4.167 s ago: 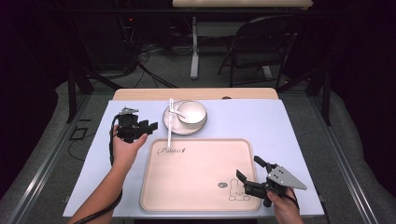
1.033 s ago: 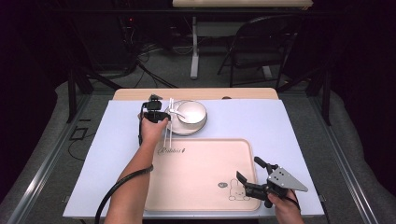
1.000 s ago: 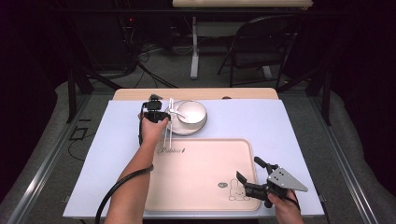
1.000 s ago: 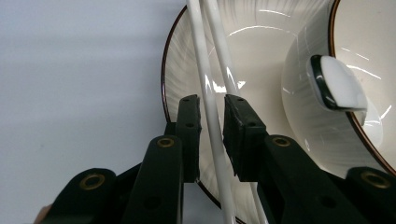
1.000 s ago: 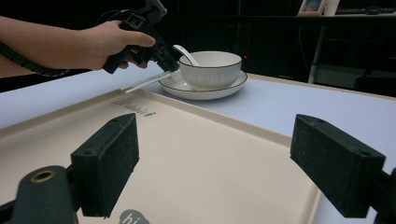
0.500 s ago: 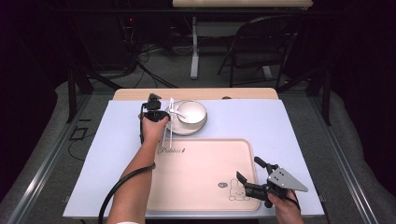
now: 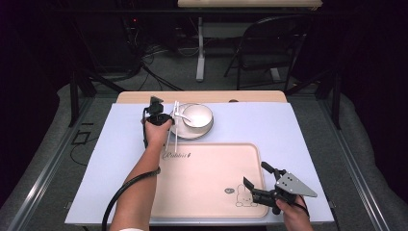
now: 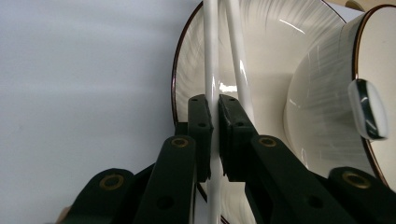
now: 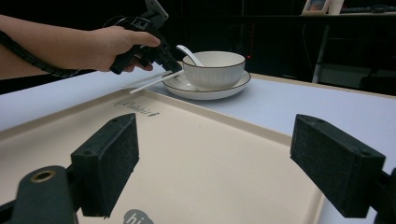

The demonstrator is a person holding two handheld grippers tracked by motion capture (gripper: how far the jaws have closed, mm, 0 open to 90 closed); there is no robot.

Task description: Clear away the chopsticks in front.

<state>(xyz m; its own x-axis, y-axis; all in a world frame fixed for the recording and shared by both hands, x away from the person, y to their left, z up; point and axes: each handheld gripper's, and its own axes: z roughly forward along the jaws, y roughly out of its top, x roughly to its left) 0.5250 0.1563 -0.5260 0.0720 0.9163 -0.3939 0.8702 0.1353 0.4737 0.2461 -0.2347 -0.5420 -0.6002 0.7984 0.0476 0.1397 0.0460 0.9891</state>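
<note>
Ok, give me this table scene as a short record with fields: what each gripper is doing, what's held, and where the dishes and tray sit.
left gripper: jaws have just been closing, now shut on one chopstick
chopsticks: two white sticks lying across the plate's rim, beside the bowl
bowl: white, dark rim, standing on the plate, spoon inside
plate: on the pale blue table cover, beyond the tray
tray: beige, nothing on it
right gripper: jaws open, nothing between them, over the tray's near right corner

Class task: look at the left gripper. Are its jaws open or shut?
Shut. The left gripper has just closed on one white chopstick lying across the plate.
</note>
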